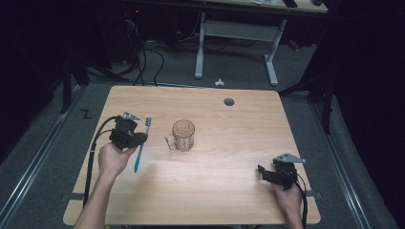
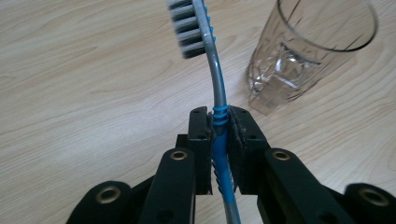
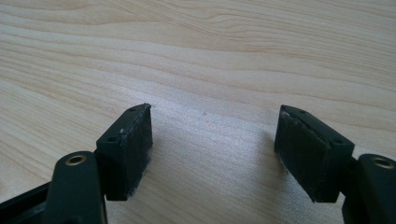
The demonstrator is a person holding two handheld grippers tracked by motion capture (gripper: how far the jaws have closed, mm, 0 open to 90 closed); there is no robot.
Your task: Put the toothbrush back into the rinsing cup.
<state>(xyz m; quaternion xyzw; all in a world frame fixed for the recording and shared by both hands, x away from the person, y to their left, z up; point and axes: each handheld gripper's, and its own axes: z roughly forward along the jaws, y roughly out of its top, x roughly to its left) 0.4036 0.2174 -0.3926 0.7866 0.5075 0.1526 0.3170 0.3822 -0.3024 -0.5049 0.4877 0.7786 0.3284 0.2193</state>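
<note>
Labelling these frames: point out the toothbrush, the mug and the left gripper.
toothbrush (image 2: 194, 28), left gripper view, on the bristle head.
mug (image 1: 184, 134), high view, on the glass wall.
left gripper (image 2: 219, 122), left gripper view, between the jaw tips, shut on the handle.

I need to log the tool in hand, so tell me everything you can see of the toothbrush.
The toothbrush has a blue ribbed grip, a slim grey neck and a head of grey and white bristles. It looks like plastic. The left gripper is shut on its grip, the head pointing away from the hand, the tail toward the person. It lies left of the glass mug, apart from it.
</note>
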